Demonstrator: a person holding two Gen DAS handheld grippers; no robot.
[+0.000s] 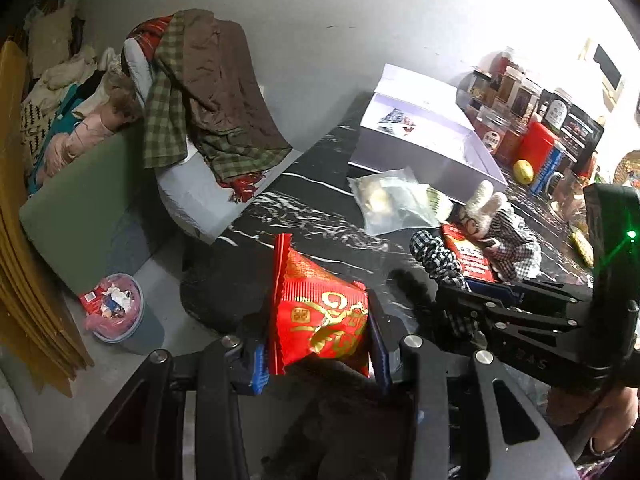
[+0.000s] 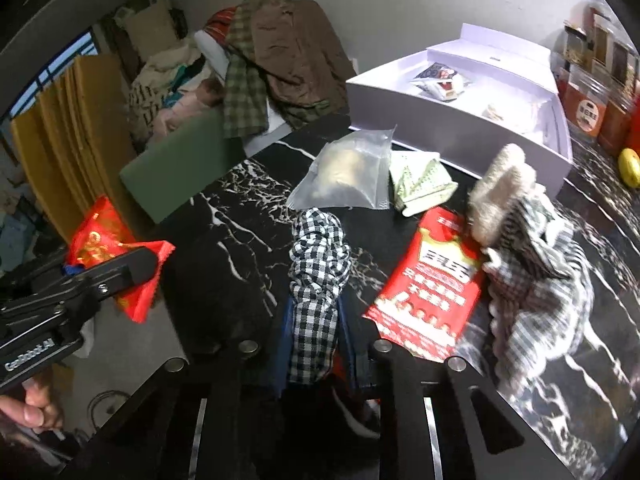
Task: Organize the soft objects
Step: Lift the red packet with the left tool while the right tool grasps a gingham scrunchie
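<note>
On my black marble table (image 2: 240,184) the clutter sits mostly toward 12 and 2 o'clock from the right gripper (image 2: 316,344). A clear plastic bag (image 2: 344,172) lies at 12 o'clock, touching a small green-patterned pouch (image 2: 420,184) at 1 o'clock. Behind both stands the open white box (image 2: 460,136), with a few small packets inside. At 2 o'clock a flat red packet (image 2: 432,280) lies partly under a plush toy in checked cloth (image 2: 532,248), which leans over its far edge. A yellow fruit (image 2: 628,168) rests by the jars at 3 o'clock. Off the table at 11 o'clock, a chair heaped with brown and green checked clothes (image 2: 272,64) blocks that side.

My right gripper is clenched on the black-and-white checked scrunchie (image 2: 318,264). Its long axis runs straight away from me toward 12 o'clock, the far end bunched up just short of the clear bag.

My left gripper (image 1: 320,344) is grasping the red snack pouch (image 1: 316,312) with gold print, held up above the table's near edge. The pouch's crimped seam stands upright on its 9 o'clock side, and its body points toward 12 o'clock. Below at 8 o'clock sits a bin with a pink liner (image 1: 120,312).
</note>
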